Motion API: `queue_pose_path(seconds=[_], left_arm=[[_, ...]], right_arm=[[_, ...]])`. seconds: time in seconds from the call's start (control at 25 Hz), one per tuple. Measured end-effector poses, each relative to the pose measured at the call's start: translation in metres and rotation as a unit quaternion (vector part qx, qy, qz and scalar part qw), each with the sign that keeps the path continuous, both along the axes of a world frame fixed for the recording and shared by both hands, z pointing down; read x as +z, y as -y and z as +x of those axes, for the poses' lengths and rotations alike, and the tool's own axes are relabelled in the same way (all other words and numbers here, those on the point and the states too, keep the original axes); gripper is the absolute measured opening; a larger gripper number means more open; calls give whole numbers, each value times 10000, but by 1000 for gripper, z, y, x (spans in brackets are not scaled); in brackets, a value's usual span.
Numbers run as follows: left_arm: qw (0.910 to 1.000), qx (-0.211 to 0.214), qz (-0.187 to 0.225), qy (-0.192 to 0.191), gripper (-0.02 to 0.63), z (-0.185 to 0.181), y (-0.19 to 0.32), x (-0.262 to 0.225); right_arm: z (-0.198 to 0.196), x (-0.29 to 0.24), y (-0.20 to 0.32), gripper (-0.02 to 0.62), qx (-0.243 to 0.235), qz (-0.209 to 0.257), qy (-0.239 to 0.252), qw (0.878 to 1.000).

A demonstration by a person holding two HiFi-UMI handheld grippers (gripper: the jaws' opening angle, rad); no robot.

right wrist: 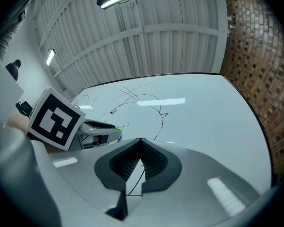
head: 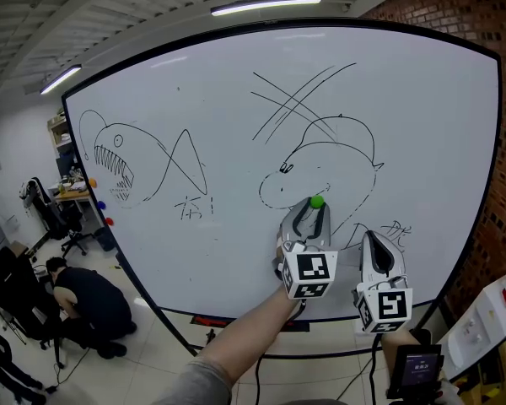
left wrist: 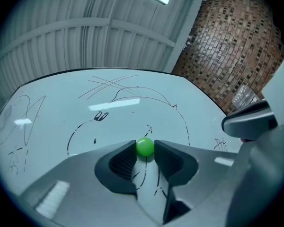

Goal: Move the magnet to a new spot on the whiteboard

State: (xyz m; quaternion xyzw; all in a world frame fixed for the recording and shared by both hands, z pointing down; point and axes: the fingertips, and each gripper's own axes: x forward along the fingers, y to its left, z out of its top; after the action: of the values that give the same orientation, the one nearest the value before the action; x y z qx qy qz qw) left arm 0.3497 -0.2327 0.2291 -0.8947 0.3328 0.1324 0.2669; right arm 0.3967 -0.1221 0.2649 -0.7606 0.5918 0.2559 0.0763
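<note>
Holds right tool (right wrist: 140,145) pressed together, empty, low by the board; pinches green magnet (left wrist: 145,146) between tips of left tool (left wrist: 145,151), against the whiteboard (head: 194,74) inside the drawn creature; grasped, it seems; yet to pull off and stick elsewhere.

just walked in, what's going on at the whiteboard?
A person is at the whiteboard with a hand-held gripper in each hand. The left hand-held gripper has its jaws closed on the green magnet, which sits on the board by the creature sketch. The right hand-held gripper is shut and empty, held beside the left one.
</note>
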Motion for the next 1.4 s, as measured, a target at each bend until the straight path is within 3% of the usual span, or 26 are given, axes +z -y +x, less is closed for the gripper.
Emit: queue_pose_path(seconds=[0.4, 0.88, 1.4], left_arm=[[9996, -263, -102, -86, 120, -80, 39, 17], [9931, -1078, -431, -136, 120, -230, 135, 45], [9791, -1858, -787, -275, 120, -390, 232, 70]], right_arm=[[-71, 14, 58, -5, -556, -220, 2, 9982], [-203, 29, 158, -5, -1429, -470, -92, 9886], [-334, 34, 250, -5, -2063, -572, -199, 9766]])
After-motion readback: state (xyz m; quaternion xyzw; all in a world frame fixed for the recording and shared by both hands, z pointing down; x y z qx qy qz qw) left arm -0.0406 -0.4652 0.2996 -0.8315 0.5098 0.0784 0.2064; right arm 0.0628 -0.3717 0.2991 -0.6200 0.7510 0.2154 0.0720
